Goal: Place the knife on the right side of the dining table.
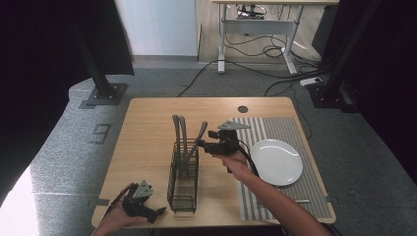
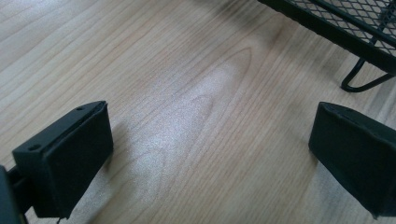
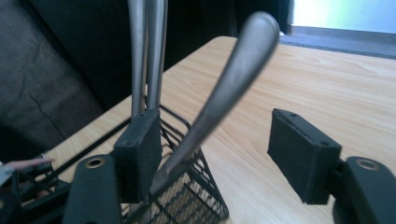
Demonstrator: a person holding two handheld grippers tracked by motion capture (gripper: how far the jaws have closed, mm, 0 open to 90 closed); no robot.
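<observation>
Reaching toward the black wire-mesh cutlery caddy (image 1: 183,173) near the middle of the light wooden table (image 1: 147,132), your right gripper (image 1: 202,145) sits level at the caddy's upper right edge, its two black jaws set moderately apart. Between them rises the leaning grey metal utensil handle (image 3: 233,74), which tilts out of the caddy toward your right; in the right gripper view the handle lies just against the inner face of one jaw while the other jaw stands well clear of it, so the pads do not clamp it. Two upright grey metal handles (image 3: 147,51) stand close together farther along the caddy, behind that same jaw. Your left gripper (image 1: 158,212) rests low at the near left edge of the table, just beside the caddy's near end, with its jaws wide apart over bare wood and nothing between them; the left gripper view shows a corner and wire foot of the caddy beyond one jaw. To the right of the caddy, a round white plate (image 1: 276,161) lies on a grey striped placemat (image 1: 285,129), well apart from both grippers.
</observation>
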